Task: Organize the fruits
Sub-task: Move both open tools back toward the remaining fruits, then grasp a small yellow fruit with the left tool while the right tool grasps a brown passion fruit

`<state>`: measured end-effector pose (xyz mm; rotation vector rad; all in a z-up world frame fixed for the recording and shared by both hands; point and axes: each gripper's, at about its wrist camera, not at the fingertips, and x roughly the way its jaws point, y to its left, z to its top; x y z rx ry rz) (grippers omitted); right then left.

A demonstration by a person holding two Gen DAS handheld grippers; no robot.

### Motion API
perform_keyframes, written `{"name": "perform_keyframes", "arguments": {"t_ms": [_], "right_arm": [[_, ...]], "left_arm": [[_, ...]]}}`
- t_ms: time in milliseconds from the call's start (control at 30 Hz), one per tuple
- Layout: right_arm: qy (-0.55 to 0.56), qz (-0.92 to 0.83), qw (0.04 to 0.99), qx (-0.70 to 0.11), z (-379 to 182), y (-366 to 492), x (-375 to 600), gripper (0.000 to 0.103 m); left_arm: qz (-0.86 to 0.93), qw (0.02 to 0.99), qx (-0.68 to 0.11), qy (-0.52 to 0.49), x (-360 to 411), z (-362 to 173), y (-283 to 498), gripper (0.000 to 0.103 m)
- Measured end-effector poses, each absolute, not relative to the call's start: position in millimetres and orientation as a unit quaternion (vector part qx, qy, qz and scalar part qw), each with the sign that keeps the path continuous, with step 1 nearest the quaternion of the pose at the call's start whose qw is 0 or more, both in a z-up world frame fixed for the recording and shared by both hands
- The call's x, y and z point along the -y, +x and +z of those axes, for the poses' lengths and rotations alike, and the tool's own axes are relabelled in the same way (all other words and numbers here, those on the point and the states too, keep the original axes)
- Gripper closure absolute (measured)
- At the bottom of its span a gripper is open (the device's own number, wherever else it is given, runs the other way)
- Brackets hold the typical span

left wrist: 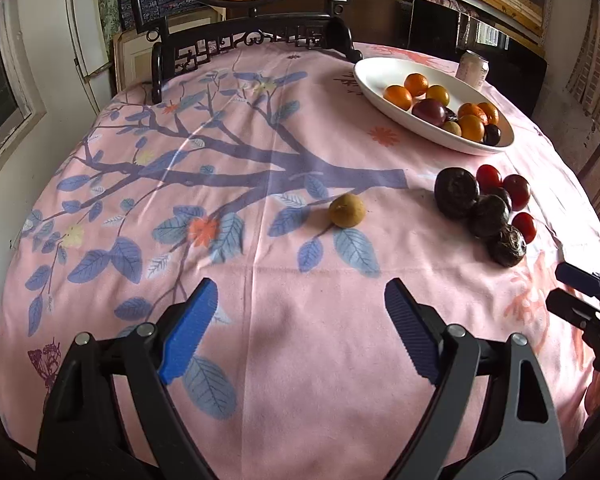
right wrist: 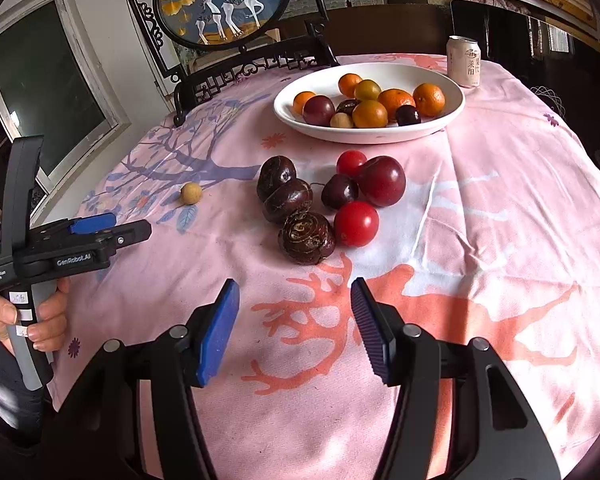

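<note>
Both claws gape wide, empty: left gripper (left wrist: 300,300), right gripper (right wrist: 294,300). Only the right view shows a hand (right wrist: 28,320); white bowl (right wrist: 456,96) sits near the table's far edge.

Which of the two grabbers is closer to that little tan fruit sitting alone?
Left. The left gripper faces the tan fruit almost head-on; the right gripper sits farther right, before the dark fruit cluster.
</note>
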<state>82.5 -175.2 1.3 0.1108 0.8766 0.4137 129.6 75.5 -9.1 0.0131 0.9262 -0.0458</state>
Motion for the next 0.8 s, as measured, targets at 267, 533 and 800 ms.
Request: {"name": "perform_keyframes", "arguments": {"t_ms": [267,533,800], "right_arm": [[0.048,0.203,0.883,-0.421,0.4,86.8,177.1,0.045],[0.054,0.202,0.878,-0.431,-5.2,95.6,183.2,0.045],[0.026,0.198,0.866,-0.459,-12.1,110.0,168.9,0.045]], "left_arm": [[-0.035,0.882,-0.469,0.034,-49.0,-25.3,170.4,0.036],[-0.042,0.881,-0.469,0.042,-34.6,-28.9,187.8,0.077],[-0.049,0.882,-0.467,0.040,-31.3,-27.0,179.7,0.077]]}}
